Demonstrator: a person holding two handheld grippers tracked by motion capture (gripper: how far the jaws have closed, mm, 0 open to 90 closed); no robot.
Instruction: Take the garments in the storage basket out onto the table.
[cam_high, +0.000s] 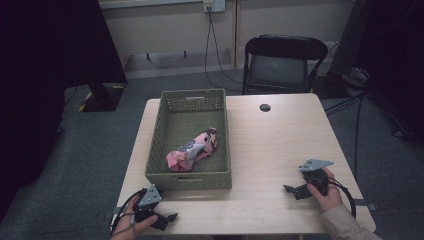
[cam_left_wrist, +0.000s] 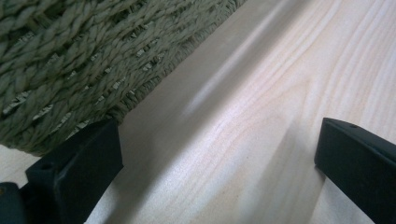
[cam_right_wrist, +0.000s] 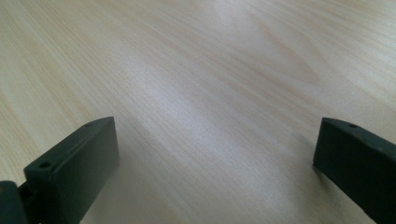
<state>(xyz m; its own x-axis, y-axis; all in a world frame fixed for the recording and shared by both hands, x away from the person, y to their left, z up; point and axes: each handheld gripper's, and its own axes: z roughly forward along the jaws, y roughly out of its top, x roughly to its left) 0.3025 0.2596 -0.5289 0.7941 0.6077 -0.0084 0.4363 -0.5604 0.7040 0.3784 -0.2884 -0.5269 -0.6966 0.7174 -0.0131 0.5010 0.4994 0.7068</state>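
Note:
A green woven basket (cam_high: 222, 131) stands on the left half of the pale wooden table (cam_high: 280, 145). Inside it lies a crumpled pink, grey and white cloth (cam_high: 192, 150). My left gripper (cam_high: 167, 219) rests on the table at the near left corner, just in front of the basket, held by a hand. In the left gripper view its jaws stand wide apart with bare wood between them, and the basket's wall (cam_left_wrist: 84, 56) is close at the upper left. My right gripper (cam_high: 290, 190) lies on the table at the near right, open over bare wood (cam_right_wrist: 210, 93).
A black folding chair (cam_high: 280, 62) stands behind the table's far edge. A small black round cap (cam_high: 265, 107) sits in the tabletop near the far edge. Cables run over the grey floor at the right. A dark curtain hangs at the left.

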